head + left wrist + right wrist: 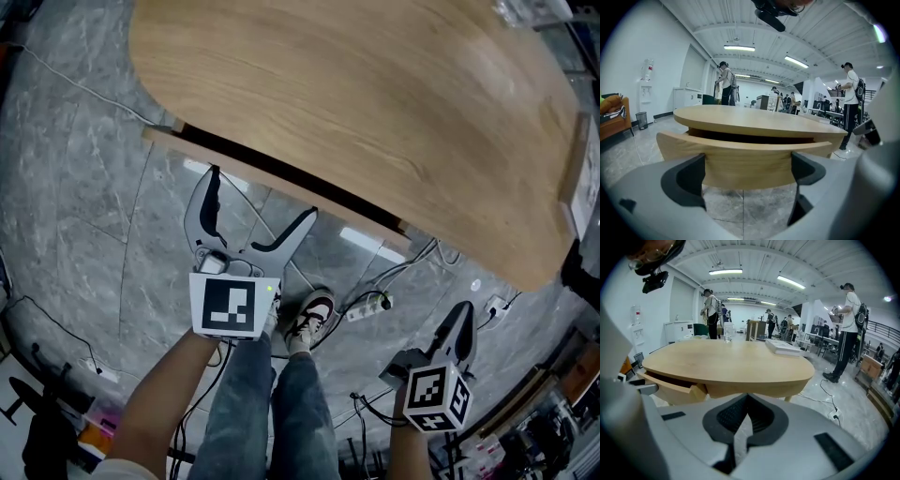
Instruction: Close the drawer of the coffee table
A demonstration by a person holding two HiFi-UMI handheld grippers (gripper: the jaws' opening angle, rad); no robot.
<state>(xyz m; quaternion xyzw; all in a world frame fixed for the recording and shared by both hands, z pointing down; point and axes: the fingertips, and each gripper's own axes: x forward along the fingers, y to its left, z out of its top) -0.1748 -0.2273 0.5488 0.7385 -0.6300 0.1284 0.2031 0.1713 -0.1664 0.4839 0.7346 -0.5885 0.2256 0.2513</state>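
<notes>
The coffee table (356, 103) has an oval light-wood top. Its curved drawer (281, 187) stands slightly out from the near edge, with a dark gap showing under the top. My left gripper (262, 197) is open, its fingertips just short of the drawer front. In the left gripper view the drawer front (745, 161) fills the space ahead of my open left gripper (746, 176), with nothing between the pads. My right gripper (459, 323) hangs lower right, shut and empty, off the table's near right side. The right gripper view shows my right gripper (745, 420) shut, with the drawer (670, 385) ajar at the left.
A power strip (366, 307) and cables lie on the grey stone floor by the person's shoe (309, 319). A stack of books (785, 347) and a glass (727, 333) stand on the far tabletop. Several people stand in the background. An orange sofa (611, 117) is at the left.
</notes>
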